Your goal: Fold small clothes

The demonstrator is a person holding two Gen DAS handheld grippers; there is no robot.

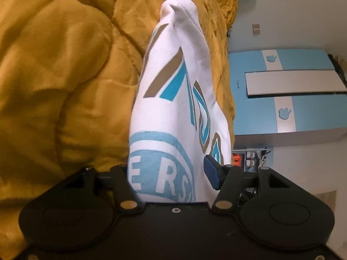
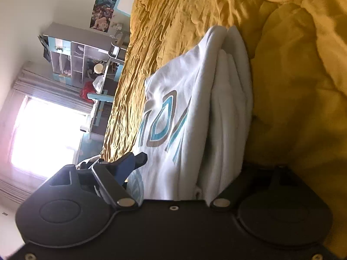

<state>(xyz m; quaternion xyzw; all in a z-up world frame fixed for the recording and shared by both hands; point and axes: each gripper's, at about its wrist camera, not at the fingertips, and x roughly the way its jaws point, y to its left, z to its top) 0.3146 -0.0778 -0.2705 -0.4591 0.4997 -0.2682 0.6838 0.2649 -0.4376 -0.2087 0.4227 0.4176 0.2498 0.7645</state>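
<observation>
step: laying a fold of white printed T-shirt (image 1: 173,99) onto mustard bedspread (image 1: 54,75) | left gripper (image 1: 173,173), right gripper (image 2: 173,173): jaws wide, cloth between, grip uncertain | next, judged: lower, release, smooth

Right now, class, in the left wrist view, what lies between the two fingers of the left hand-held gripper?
The white printed garment lies there, bunched between the left hand-held gripper's fingers, over the mustard bedspread. The left wrist view shows it.
</observation>
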